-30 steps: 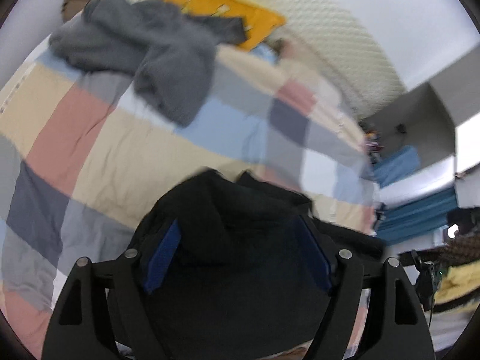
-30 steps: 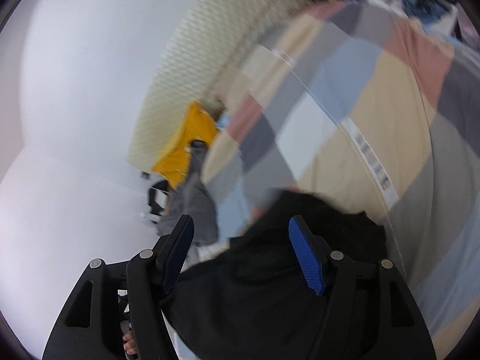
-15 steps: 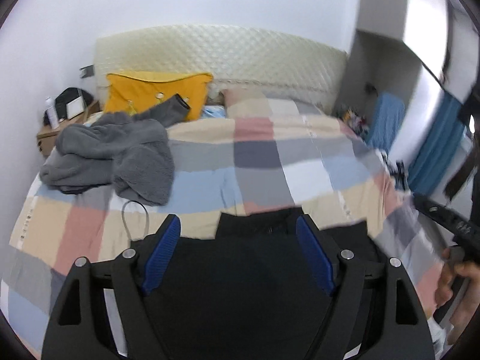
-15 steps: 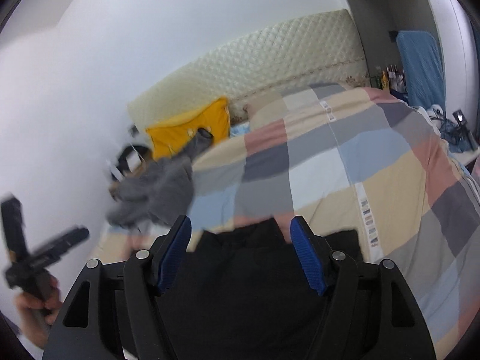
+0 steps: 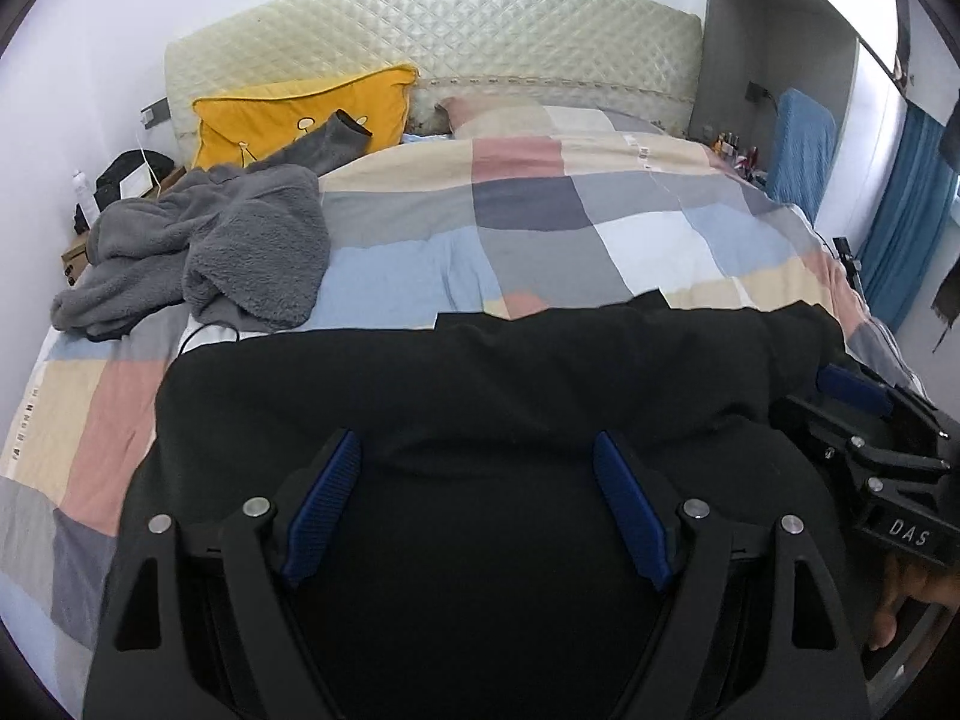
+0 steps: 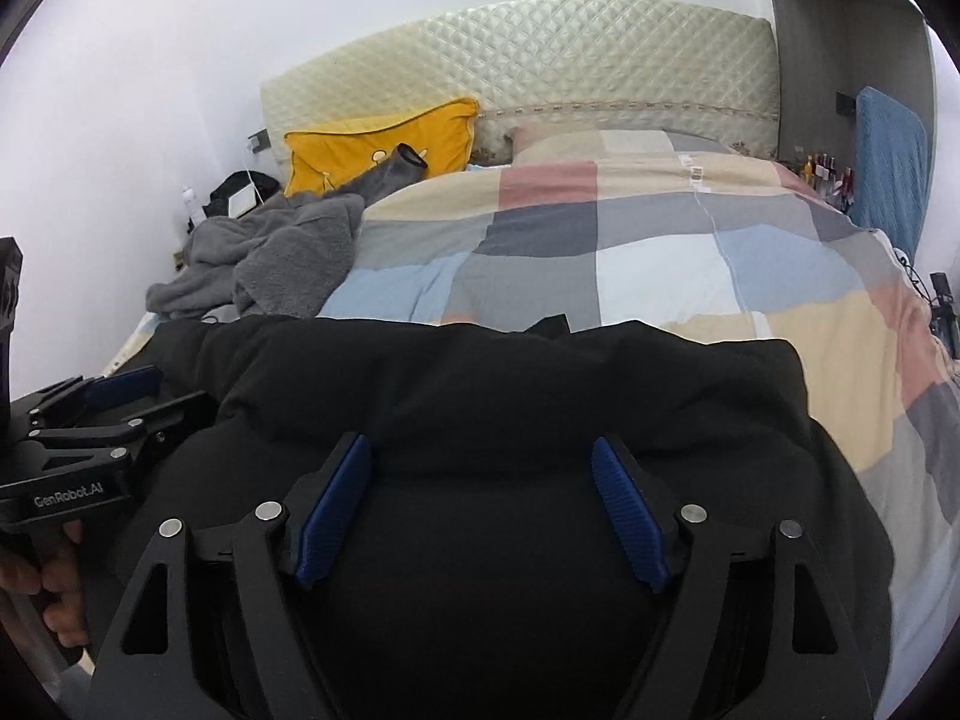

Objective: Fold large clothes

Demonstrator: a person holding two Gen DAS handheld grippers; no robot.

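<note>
A large black garment lies spread across the near end of the bed; it also fills the lower half of the right wrist view. My left gripper is open, its blue pads wide apart over the black cloth, holding nothing. My right gripper is open over the same garment, empty. Each gripper shows at the edge of the other's view: the right one and the left one.
A checked quilt covers the bed. A grey fleece garment is heaped at far left, partly on a yellow pillow. A padded headboard stands behind. A nightstand is at left, blue curtains at right.
Both grippers have swung level and now face the headboard squarely. The black garment has gone from a bunched lump to lying spread wide across the bed's near end.
</note>
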